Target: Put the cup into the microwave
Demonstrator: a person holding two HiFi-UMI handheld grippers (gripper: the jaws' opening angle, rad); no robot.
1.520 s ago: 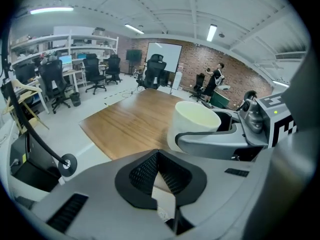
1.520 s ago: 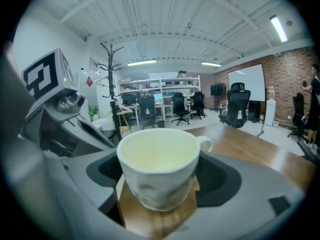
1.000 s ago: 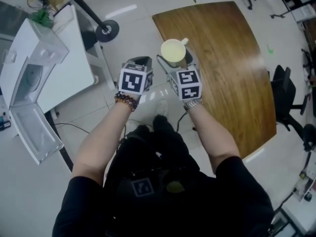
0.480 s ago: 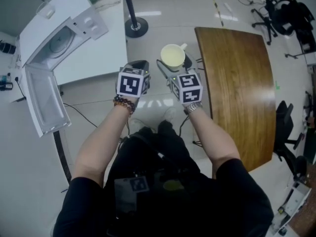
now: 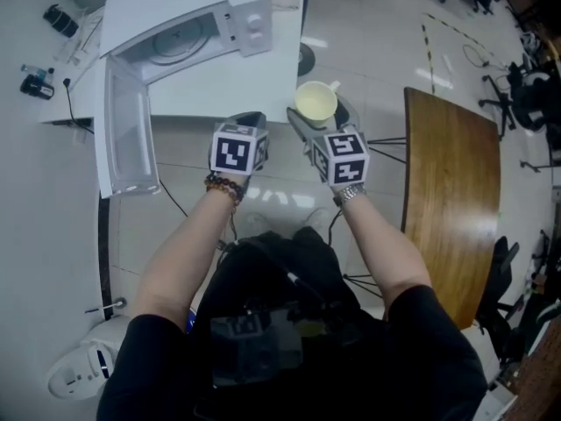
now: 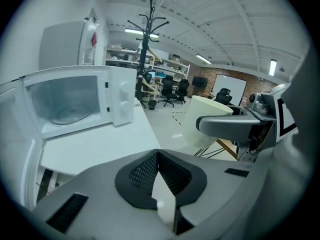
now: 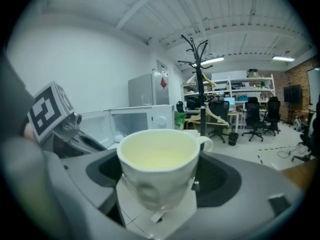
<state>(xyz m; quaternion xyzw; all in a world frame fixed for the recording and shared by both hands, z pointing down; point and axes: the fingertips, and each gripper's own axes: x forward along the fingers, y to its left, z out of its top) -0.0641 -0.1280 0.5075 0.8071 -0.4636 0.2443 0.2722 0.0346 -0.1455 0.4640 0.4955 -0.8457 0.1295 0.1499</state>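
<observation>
A cream cup with a handle is held upright in the air, my right gripper shut on it with the jaws wide around its body. The cup also shows at the right of the left gripper view. A white microwave stands on a white table ahead and to the left, its door swung open and a glass turntable inside. My left gripper is shut with nothing in it, beside the right one.
A brown wooden table lies to the right. A coat stand rises behind the microwave, its round base on the floor. Office chairs stand at the far right. A cable runs across the floor under the white table.
The whole view has swung from the wooden table toward the microwave, which is now close ahead. Both grippers moved with it, the cup still held in the right one.
</observation>
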